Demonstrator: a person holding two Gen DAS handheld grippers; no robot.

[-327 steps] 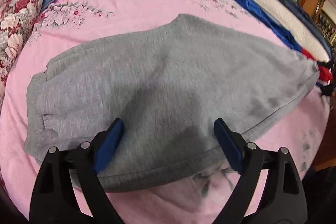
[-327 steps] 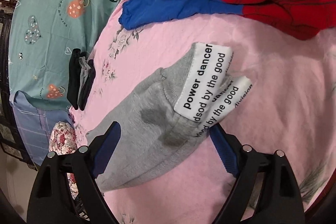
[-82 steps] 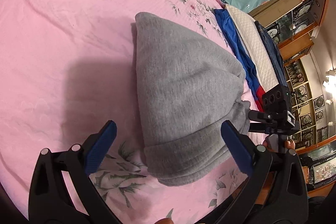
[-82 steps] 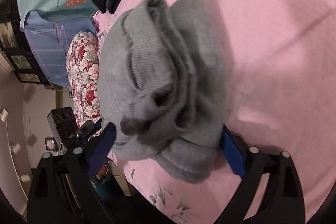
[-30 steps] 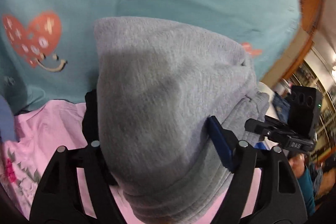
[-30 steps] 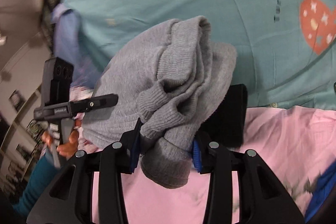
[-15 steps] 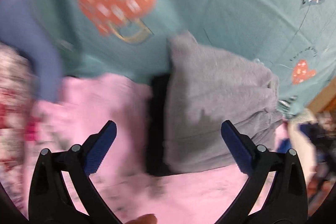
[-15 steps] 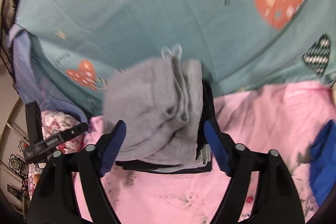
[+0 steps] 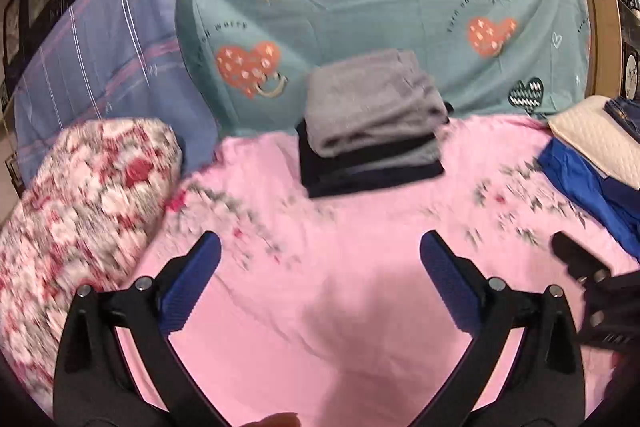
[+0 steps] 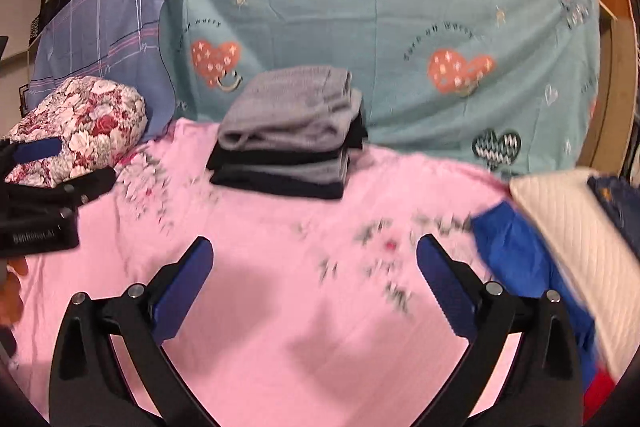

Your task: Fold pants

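The folded grey pants (image 9: 372,103) (image 10: 292,111) lie on top of a stack of dark folded clothes (image 9: 368,167) (image 10: 280,171) at the far side of the pink bed sheet (image 9: 320,287). My left gripper (image 9: 320,279) stands open, well back from the stack, with nothing between its blue pads. The right gripper (image 10: 314,279) is open too and empty, at a like distance from the stack. In the left wrist view the other gripper's black body (image 9: 588,279) shows at the right edge. In the right wrist view the left gripper's body (image 10: 40,203) shows at the left edge.
A floral pillow (image 9: 80,195) (image 10: 80,123) lies at the left with a blue checked pillow (image 9: 108,59) behind it. A teal heart-print cloth (image 9: 380,7) hangs behind the stack. Unfolded blue clothes (image 9: 580,183) (image 10: 516,255) and a white quilted piece (image 10: 572,239) are heaped at the right.
Both grippers carried the folded grey pants to the dark stack, set them on top and let go. Since then both have drawn back toward the near side of the bed.
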